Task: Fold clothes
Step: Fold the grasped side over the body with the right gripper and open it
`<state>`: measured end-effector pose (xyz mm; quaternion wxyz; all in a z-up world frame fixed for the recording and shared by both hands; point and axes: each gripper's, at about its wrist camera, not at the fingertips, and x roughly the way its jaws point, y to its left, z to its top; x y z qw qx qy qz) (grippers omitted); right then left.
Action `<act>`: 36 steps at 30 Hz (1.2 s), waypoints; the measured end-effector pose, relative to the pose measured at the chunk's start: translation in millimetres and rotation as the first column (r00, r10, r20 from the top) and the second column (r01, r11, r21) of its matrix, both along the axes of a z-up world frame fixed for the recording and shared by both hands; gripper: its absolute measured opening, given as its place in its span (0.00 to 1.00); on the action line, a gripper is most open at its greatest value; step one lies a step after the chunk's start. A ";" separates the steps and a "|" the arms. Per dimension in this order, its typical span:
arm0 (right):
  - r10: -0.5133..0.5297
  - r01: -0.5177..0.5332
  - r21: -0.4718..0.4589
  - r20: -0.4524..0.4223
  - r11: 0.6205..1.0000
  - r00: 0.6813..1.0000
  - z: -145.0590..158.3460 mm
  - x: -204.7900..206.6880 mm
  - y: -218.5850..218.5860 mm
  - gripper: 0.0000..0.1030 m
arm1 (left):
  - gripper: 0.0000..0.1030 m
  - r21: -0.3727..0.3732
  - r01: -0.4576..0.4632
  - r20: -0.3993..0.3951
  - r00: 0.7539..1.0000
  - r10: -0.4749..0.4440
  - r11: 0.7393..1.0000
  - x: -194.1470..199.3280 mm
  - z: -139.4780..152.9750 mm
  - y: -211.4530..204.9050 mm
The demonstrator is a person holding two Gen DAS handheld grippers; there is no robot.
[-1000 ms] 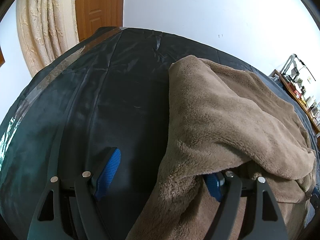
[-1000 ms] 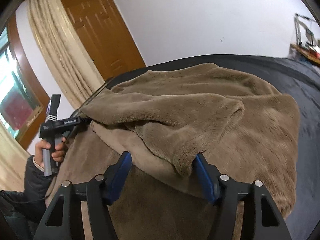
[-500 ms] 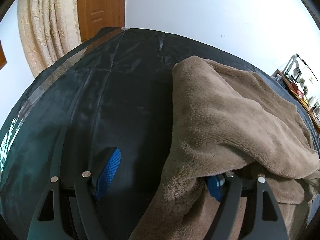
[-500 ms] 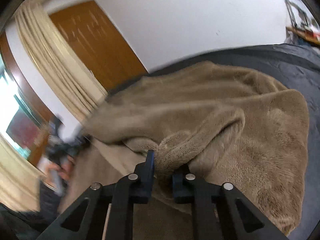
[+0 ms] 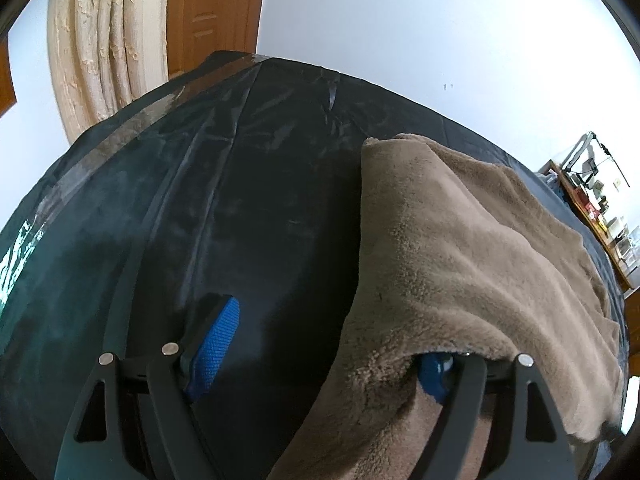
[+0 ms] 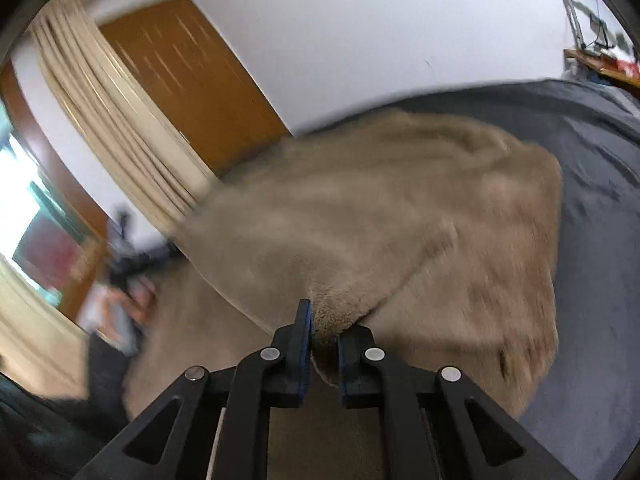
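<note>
Left gripper (image 5: pixel 326 354): jaws wide apart, nothing pinched; fuzzy brown garment (image 5: pixel 472 264) drapes over its right finger, left blue pad (image 5: pixel 214 346) bare above dark sheet (image 5: pixel 200 220). Garment lies on right part of sheet. Right gripper (image 6: pixel 324 354): jaws almost shut, pinching fold of garment (image 6: pixel 340 316). Right view blurry. Curtain (image 6: pixel 116 120), brown door (image 6: pixel 188 80) behind.

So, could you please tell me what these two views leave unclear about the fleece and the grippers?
- Left gripper: the brown fleece drapes over its right pad, left wrist view.
- Fleece's near edge: cut off by the bottom of both frames.
- Person's hand: blurred, right wrist view.
- Shelf items: too small.
</note>
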<state>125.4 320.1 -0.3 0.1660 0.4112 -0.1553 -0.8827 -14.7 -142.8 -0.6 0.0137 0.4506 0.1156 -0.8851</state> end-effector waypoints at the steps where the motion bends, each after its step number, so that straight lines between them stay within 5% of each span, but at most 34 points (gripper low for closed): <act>1: -0.003 0.003 0.028 0.005 1.000 1.000 -1.8 1.2 -1.3 0.17 | 0.82 -0.004 0.000 0.001 1.000 0.000 1.000 0.1 0.2 -0.1; 4: -0.014 0.012 0.114 0.021 0.993 1.000 -7.0 4.6 -5.1 0.24 | 0.82 -0.013 -0.007 0.000 1.000 0.007 1.000 1.6 1.3 -0.1; 5: -0.036 0.033 0.143 0.017 0.989 0.999 -4.4 4.3 -6.0 0.43 | 0.82 -0.010 -0.013 0.000 1.000 0.013 1.000 2.1 1.6 -0.7; 6: -0.067 0.064 0.186 0.010 0.980 0.998 -1.7 5.1 -6.2 0.73 | 0.82 -0.007 -0.019 0.000 1.000 0.019 1.000 2.6 2.1 -1.3; 8: -0.109 0.112 0.222 -0.024 0.969 0.994 5.0 7.9 -4.7 0.80 | 0.82 0.000 -0.026 0.005 1.000 0.026 1.000 4.2 3.4 -2.0; 14: -0.151 0.173 0.229 -0.112 0.958 0.982 32.0 5.5 3.6 0.80 | 0.82 0.001 -0.022 0.002 1.000 0.022 1.000 7.7 6.4 -4.3; 23: -0.144 0.147 0.217 -0.028 0.965 0.989 7.3 -65.9 19.3 0.79 | 0.82 0.016 -0.021 0.018 1.000 0.021 1.000 0.5 4.2 -9.0; 27: -0.110 0.108 0.250 -0.007 0.962 0.994 -2.3 -67.9 12.4 0.42 | 0.82 0.007 -0.021 0.021 1.000 0.021 1.000 -0.8 4.1 -7.4; 30: -0.075 0.085 0.296 -0.047 0.951 0.996 5.7 -58.6 -0.3 0.25 | 0.82 -0.004 -0.020 0.020 1.000 0.020 1.000 0.7 3.8 -1.0; 36: -0.108 0.192 0.409 -0.219 0.892 0.970 46.0 -59.3 -13.3 0.22 | 0.82 -0.021 -0.018 0.027 0.999 0.018 1.000 2.6 2.2 2.7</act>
